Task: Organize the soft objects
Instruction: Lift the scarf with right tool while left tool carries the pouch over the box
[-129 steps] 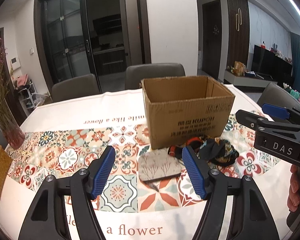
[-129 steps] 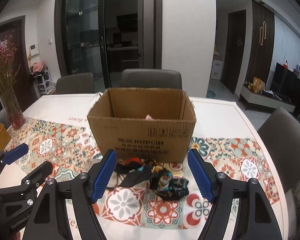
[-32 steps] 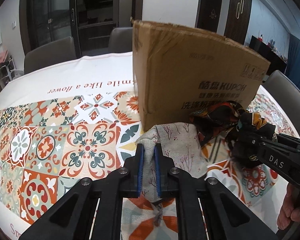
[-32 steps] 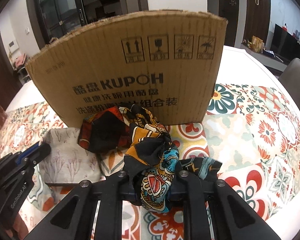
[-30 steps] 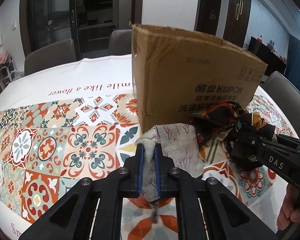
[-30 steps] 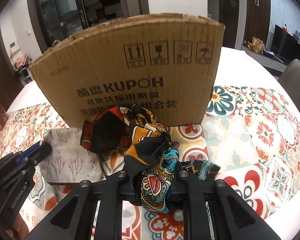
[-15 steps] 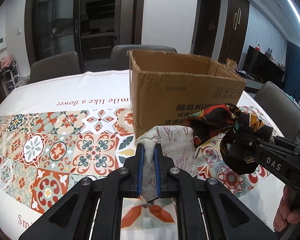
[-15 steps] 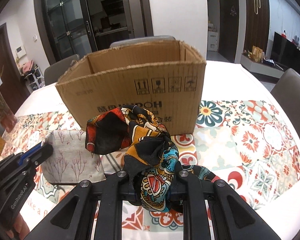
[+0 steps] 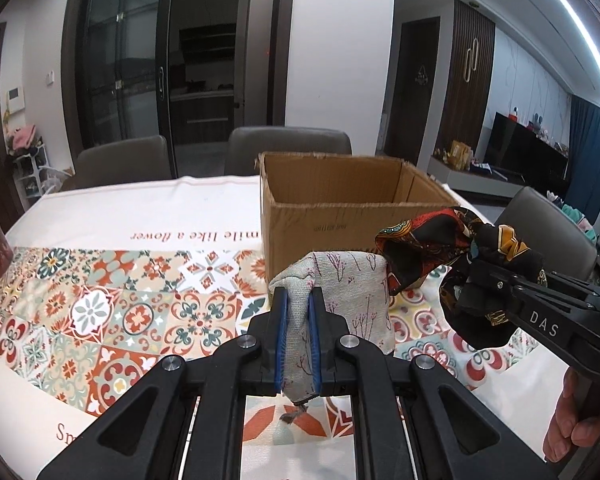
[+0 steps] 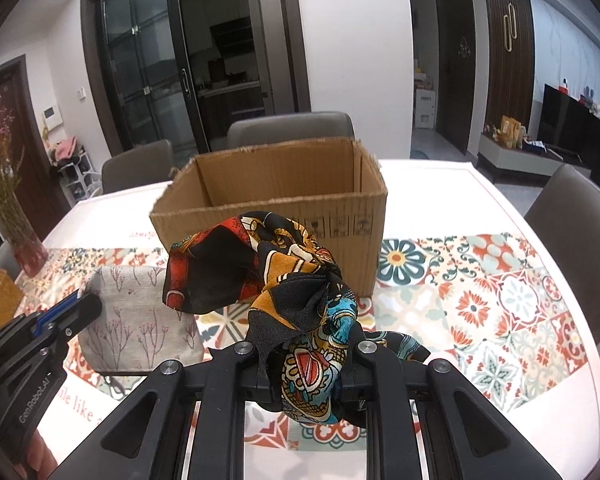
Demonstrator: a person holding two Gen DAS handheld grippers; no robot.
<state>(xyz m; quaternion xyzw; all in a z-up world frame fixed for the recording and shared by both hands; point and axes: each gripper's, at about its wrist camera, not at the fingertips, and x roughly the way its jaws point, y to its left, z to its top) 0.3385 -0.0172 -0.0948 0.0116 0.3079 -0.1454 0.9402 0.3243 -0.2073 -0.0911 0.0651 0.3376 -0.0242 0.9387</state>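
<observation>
My left gripper [image 9: 297, 312] is shut on a beige cloth pouch [image 9: 348, 304] printed with small branches and holds it above the table; the pouch also shows in the right wrist view [image 10: 136, 316]. My right gripper [image 10: 306, 356] is shut on a bunched black, red and orange patterned scarf [image 10: 268, 272], lifted off the table; the scarf shows at the right of the left wrist view [image 9: 440, 248]. An open cardboard box [image 9: 340, 216] stands just behind both items, and its inside shows in the right wrist view [image 10: 276, 184].
The table carries a white cloth with a tile-patterned runner [image 9: 100, 304]. A vase of dried flowers [image 10: 16, 236] stands at the left edge. Grey chairs [image 10: 292, 128] stand behind the table and another [image 10: 572, 232] at the right.
Both grippers have risen with the pouch and the scarf, which now hang clear of the table. The box's open top has come into view.
</observation>
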